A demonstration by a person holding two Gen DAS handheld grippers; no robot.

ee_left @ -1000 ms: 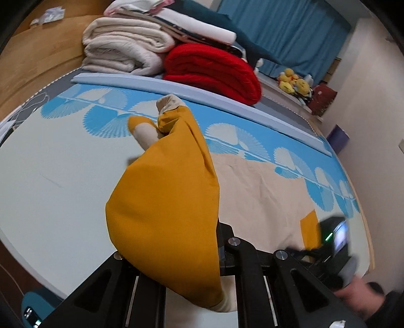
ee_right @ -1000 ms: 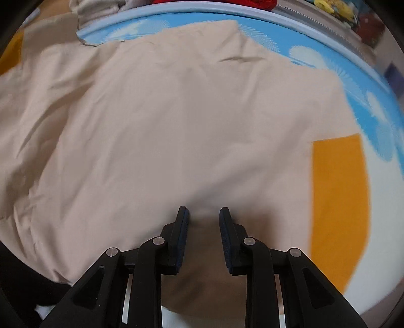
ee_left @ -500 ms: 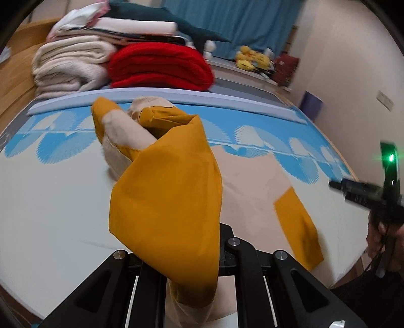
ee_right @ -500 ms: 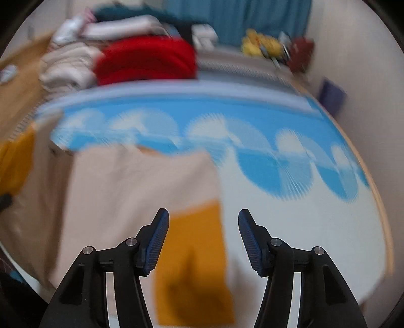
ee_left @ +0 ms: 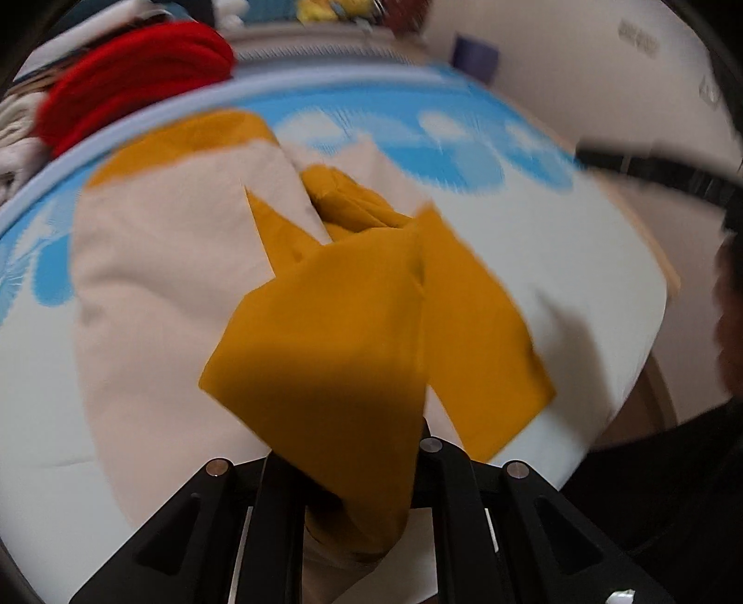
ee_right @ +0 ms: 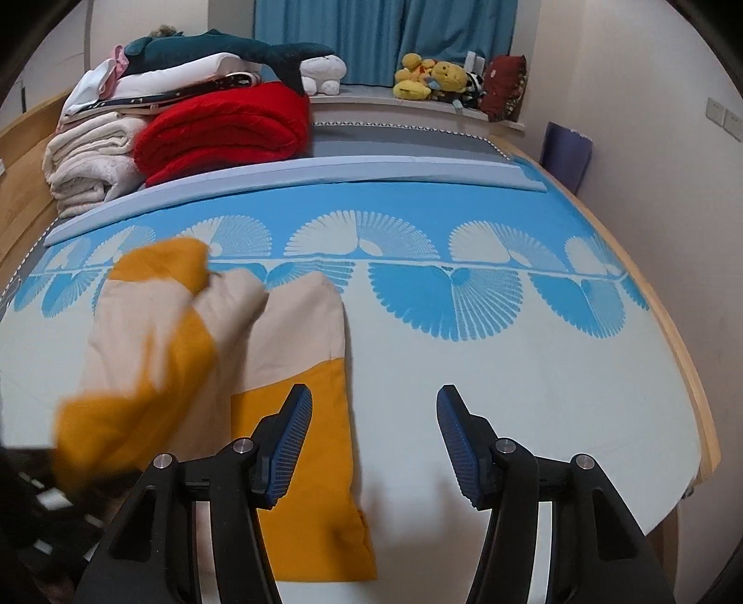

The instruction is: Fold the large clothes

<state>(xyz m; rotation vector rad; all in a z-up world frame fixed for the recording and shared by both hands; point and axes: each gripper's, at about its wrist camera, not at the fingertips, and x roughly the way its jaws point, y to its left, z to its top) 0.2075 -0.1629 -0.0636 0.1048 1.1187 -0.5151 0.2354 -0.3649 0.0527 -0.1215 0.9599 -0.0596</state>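
**Mustard cuff clamped in left hand-held gripper, right one spread wide over the bed**

Left hand-held gripper (ee_left: 343,474): clamped on a mustard-yellow end of the garment (ee_left: 325,353), cloth bunched between the fingers and draped over them, hiding the tips. Ahead of it, held up off the bed, the beige body of the same garment (ee_right: 288,334), rumpled, with a second mustard panel just right of the held one. Left-wrist view blurred, so finer folds not readable.

Right hand-held gripper (ee_right: 371,441): fingers wide apart, blue ribbed pads (ee_right: 290,441) bare, gripping nothing. Just under and ahead of its left finger, a flat beige leg or sleeve ending in a mustard panel, lying smooth on the bed (ee_right: 534,381). Further left, the lifted part of the garment, blurred.

Beyond both, blue-and-white fan-patterned bedding, then a pale blue board across the bed. Farther back on the left, a folded red blanket (ee_right: 227,134) beside cream towels (ee_right: 88,162), with white linen and a dark plush shark (ee_right: 223,51) stacked on top. Farthest off, yellow plush toys (ee_right: 432,76) before blue curtains (ee_right: 385,37).
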